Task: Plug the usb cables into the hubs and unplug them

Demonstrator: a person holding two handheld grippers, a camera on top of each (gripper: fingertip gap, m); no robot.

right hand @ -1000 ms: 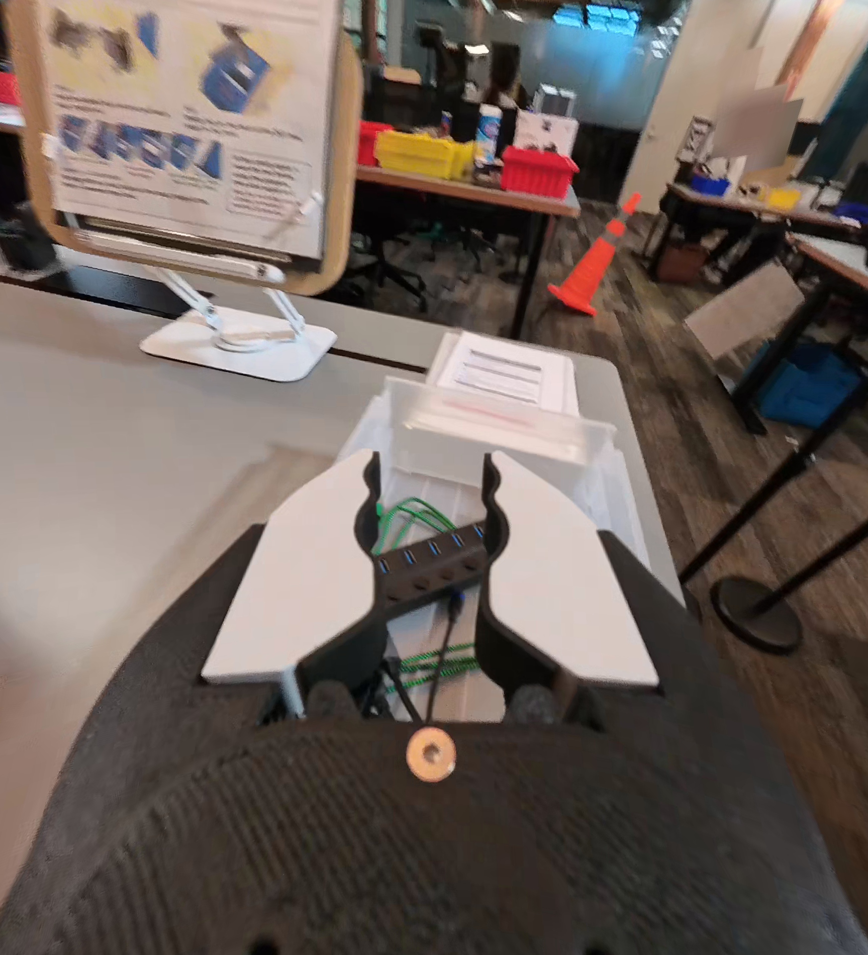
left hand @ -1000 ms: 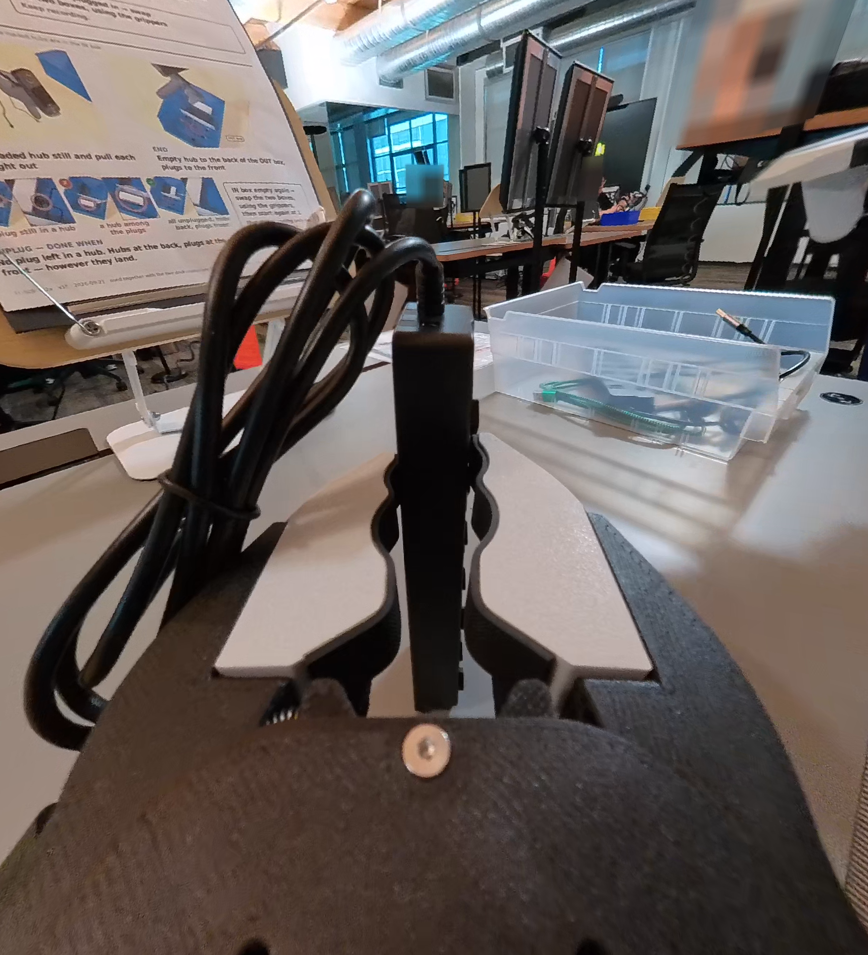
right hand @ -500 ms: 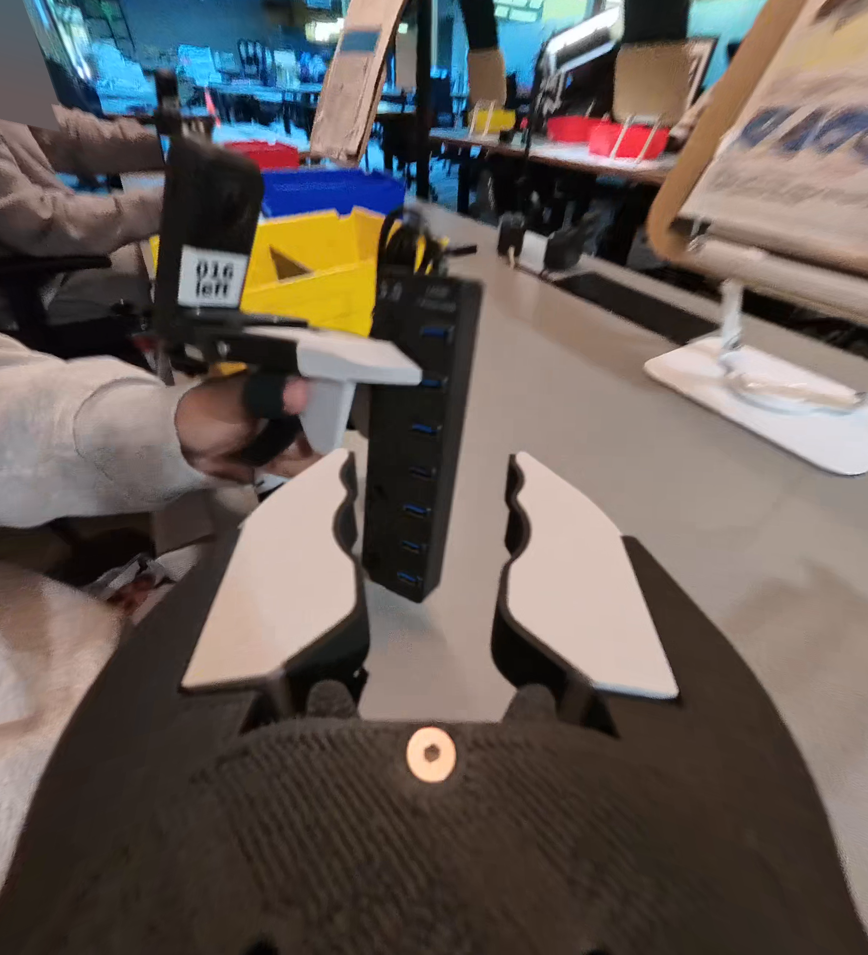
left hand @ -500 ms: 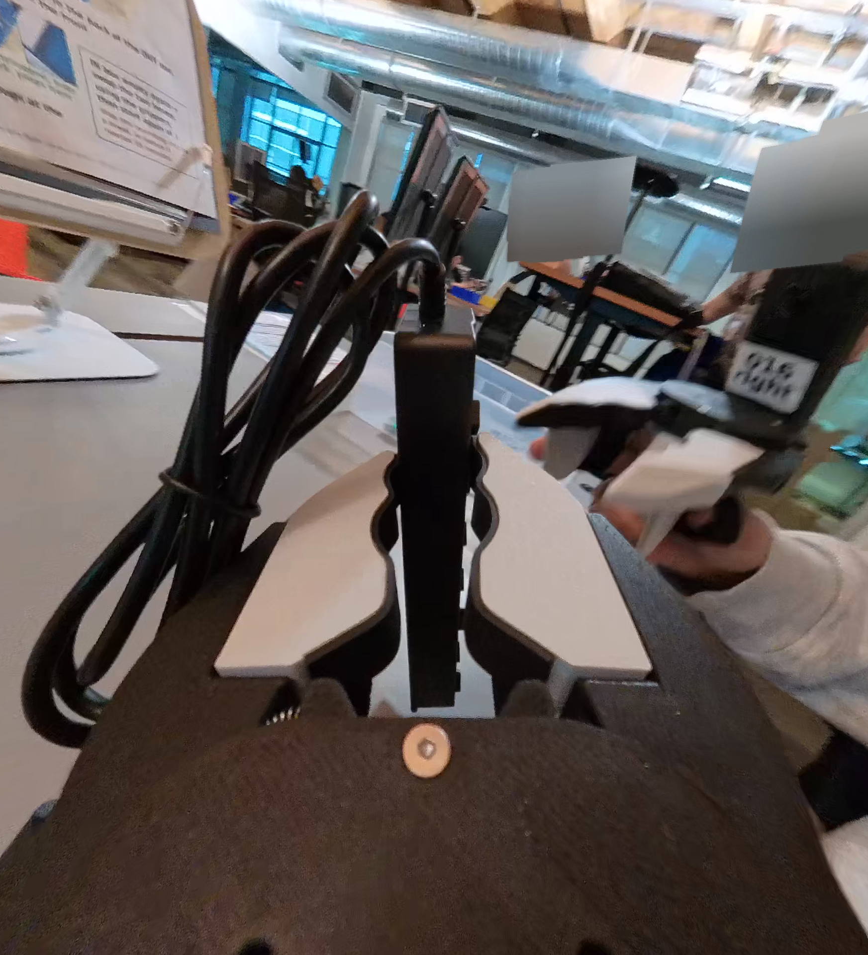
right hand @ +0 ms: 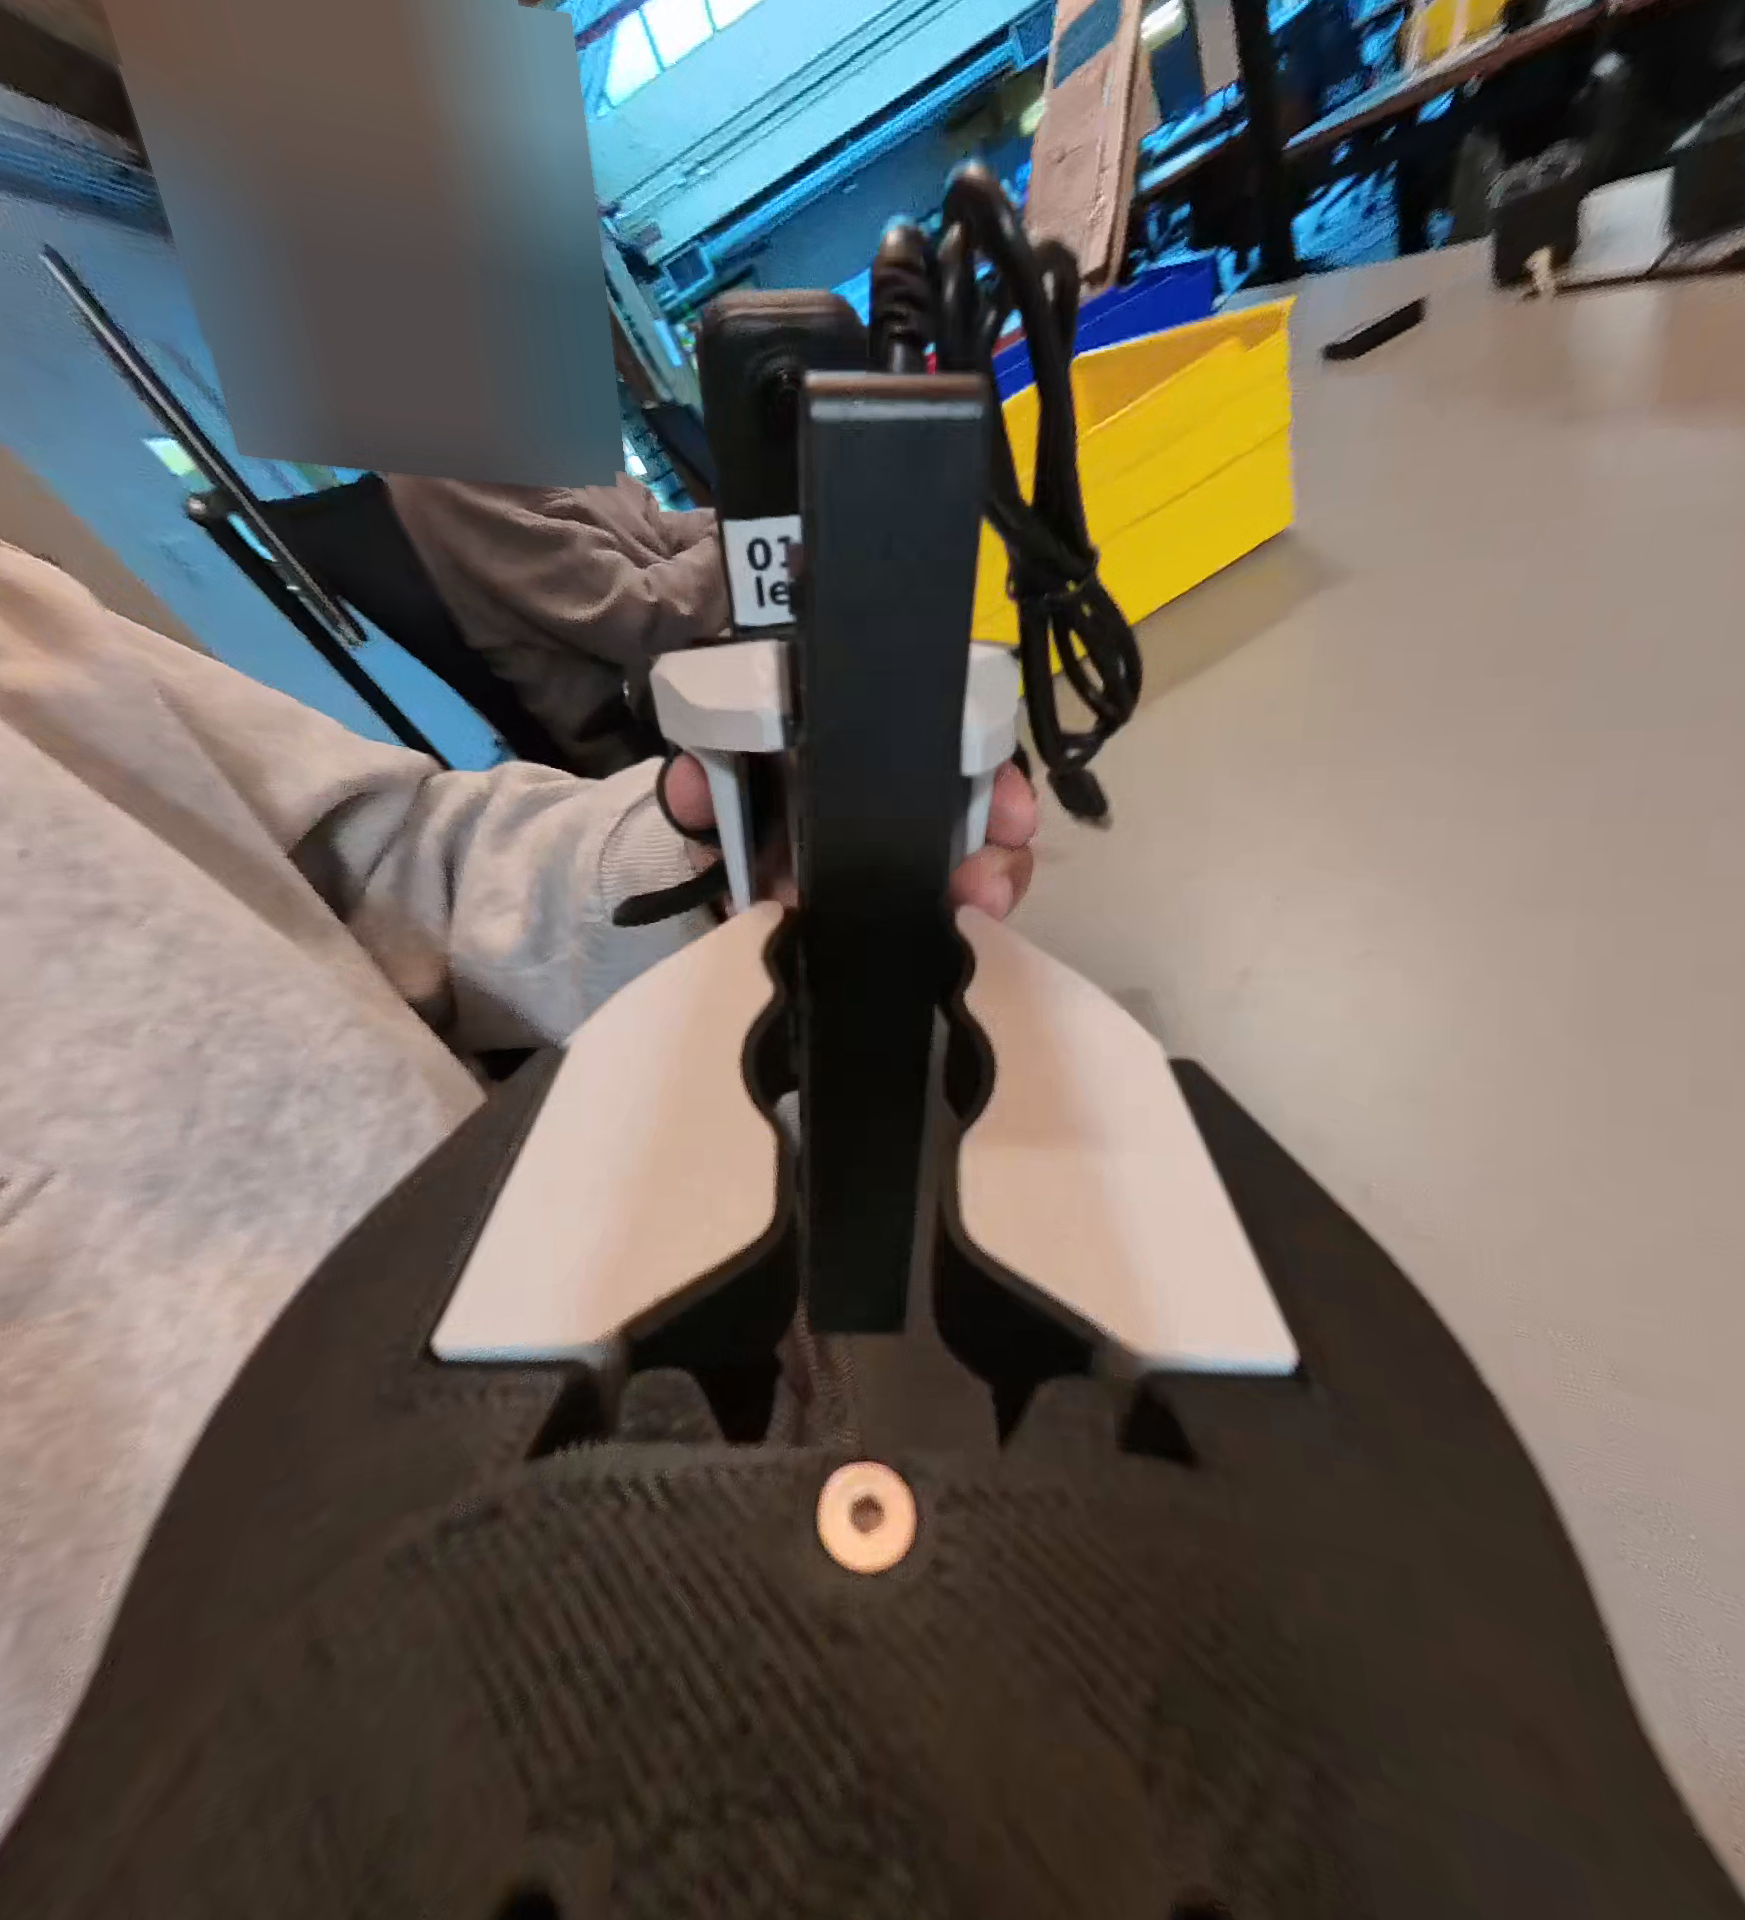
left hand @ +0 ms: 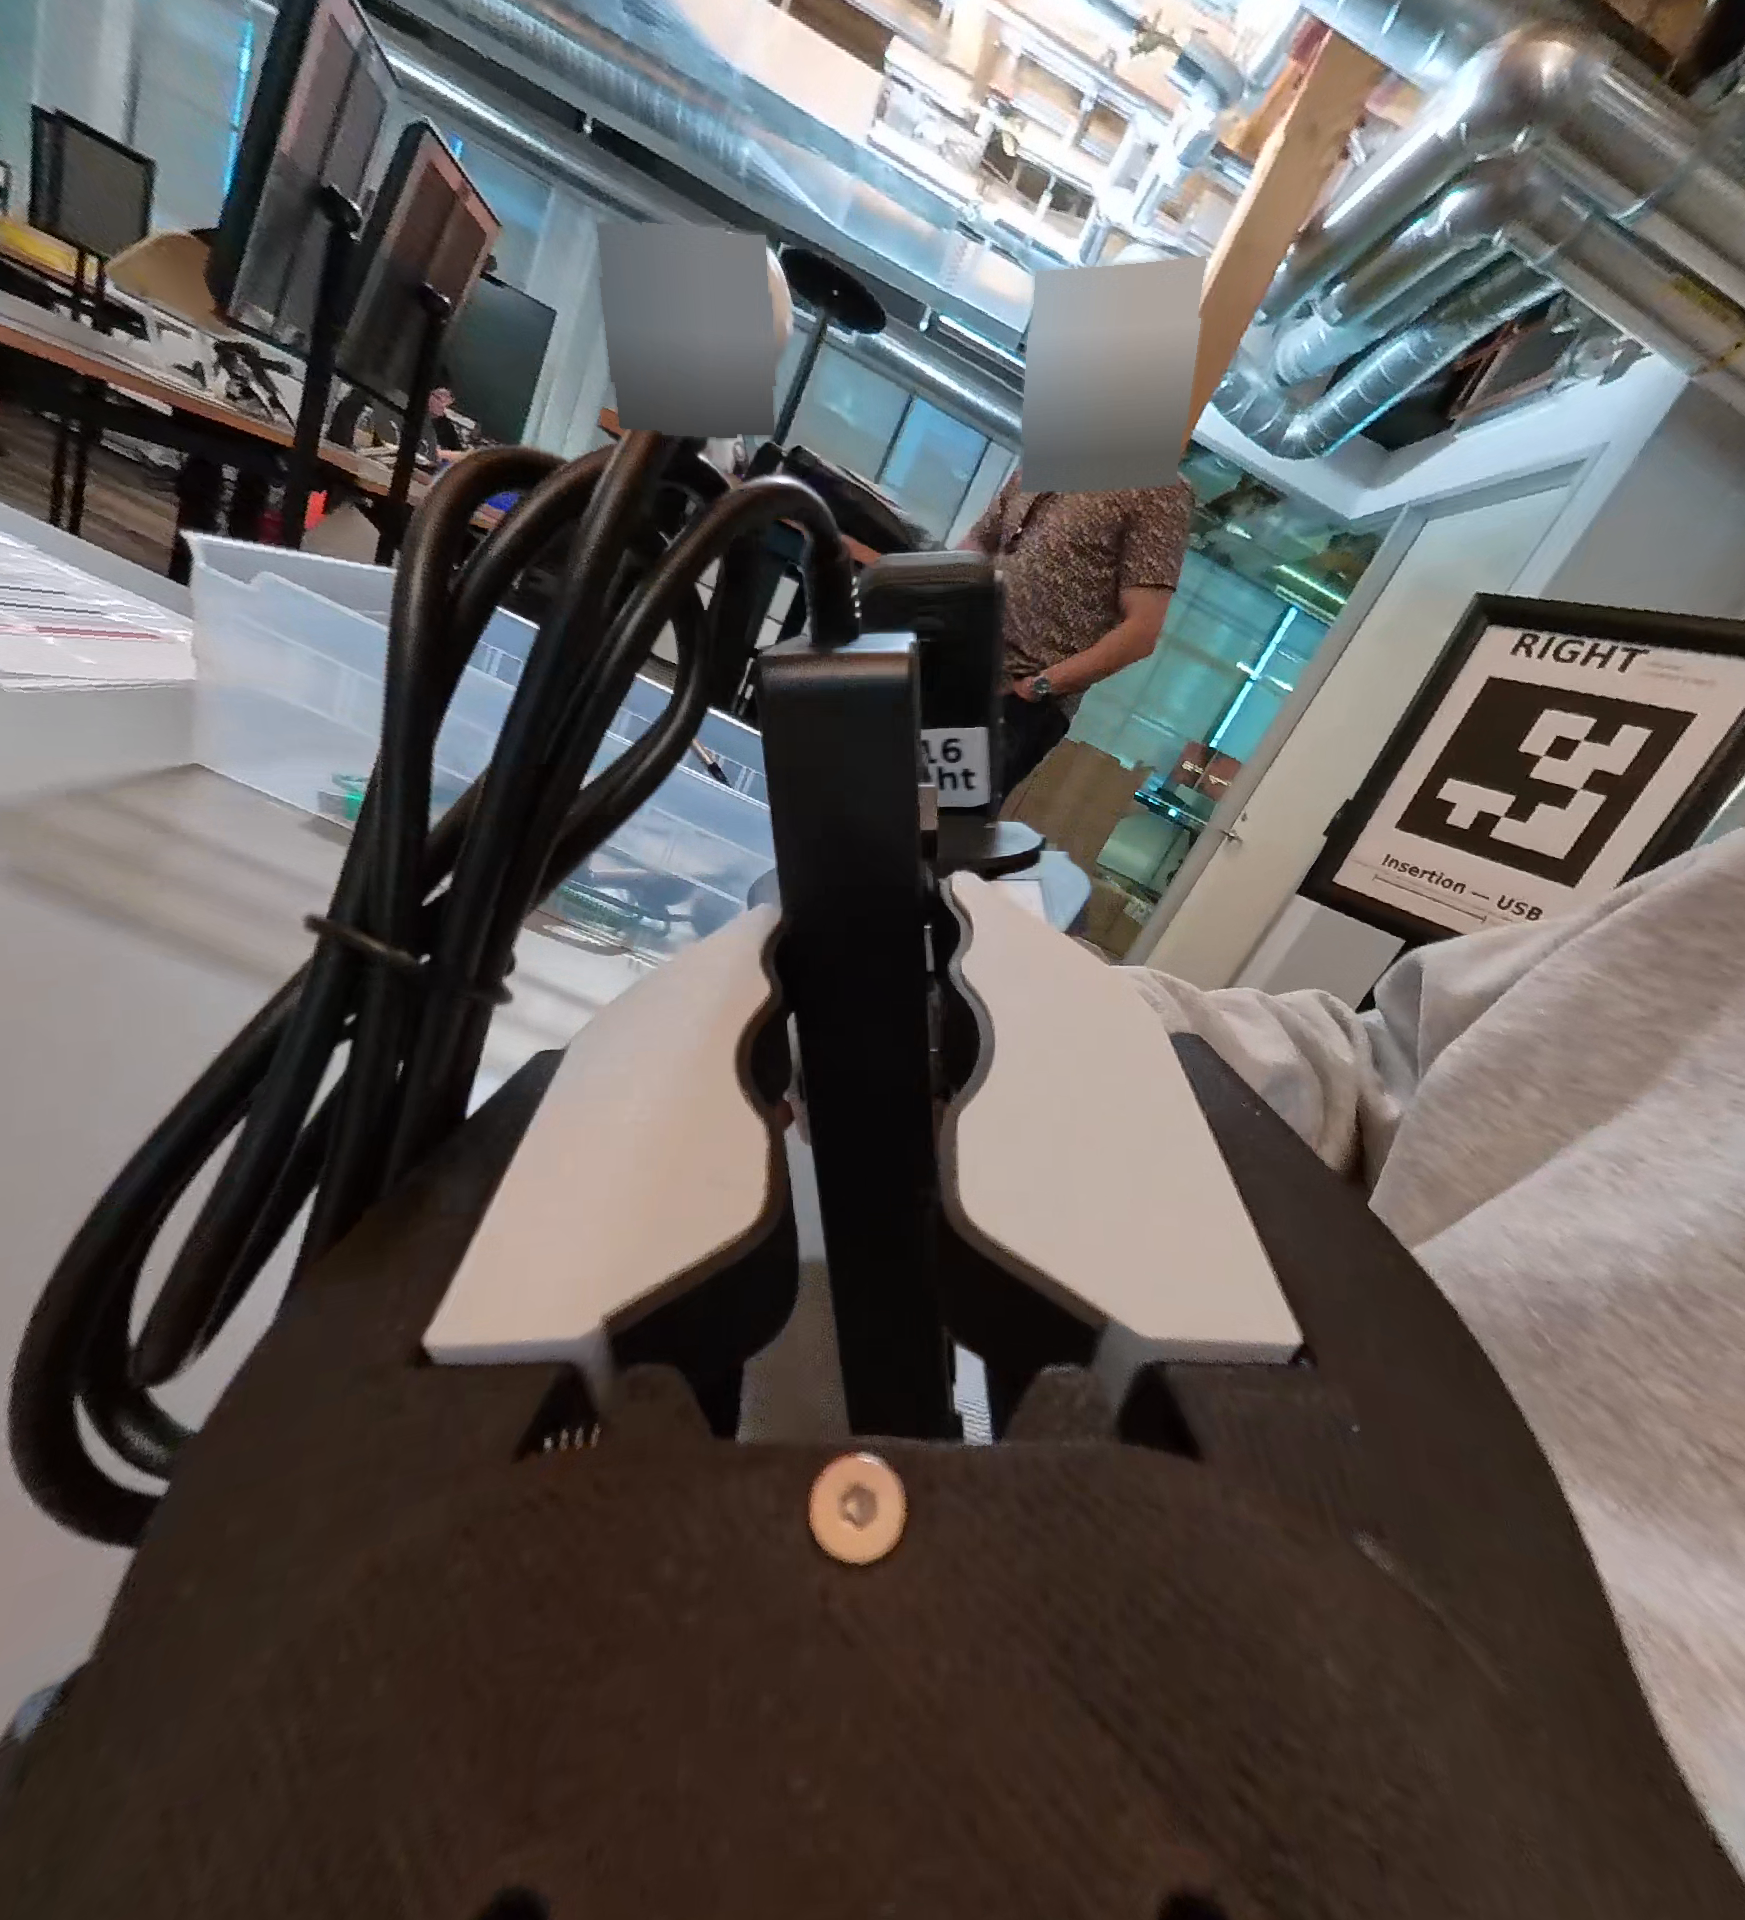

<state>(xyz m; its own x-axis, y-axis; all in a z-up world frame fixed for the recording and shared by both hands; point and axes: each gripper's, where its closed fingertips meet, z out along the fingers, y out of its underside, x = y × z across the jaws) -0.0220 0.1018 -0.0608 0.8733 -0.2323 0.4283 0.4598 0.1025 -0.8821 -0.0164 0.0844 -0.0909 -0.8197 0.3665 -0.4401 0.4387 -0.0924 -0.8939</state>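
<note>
A black USB hub (left hand: 842, 790) stands upright between the fingers of my left gripper (left hand: 863, 914), which is shut on it. Its bundled black cable (left hand: 452, 831) hangs to the left of the gripper. My right gripper (right hand: 868, 925) is shut on the same hub (right hand: 889, 675) from the opposite side. In the right wrist view the left gripper (right hand: 832, 707) shows behind the hub, clamped around its far half, with the cable (right hand: 1055, 582) dangling beside it. In the left wrist view only the top of the right gripper's black body (left hand: 951, 623) shows behind the hub.
A clear plastic bin (left hand: 328, 644) with cables stands on the grey table (right hand: 1470, 831), next to a white paper stack (left hand: 16, 644). A yellow bin (right hand: 1190, 436) sits farther off. A framed marker sign (left hand: 1554, 769) and a standing person (left hand: 1086, 582) are to the right. Grey sleeves (left hand: 1574, 1195) are close by. My two grippers' fingertips are within a few centimetres of each other.
My right gripper swung from the clear bin to the hub and closed on it. My left gripper turned to the right, still holding the hub.
</note>
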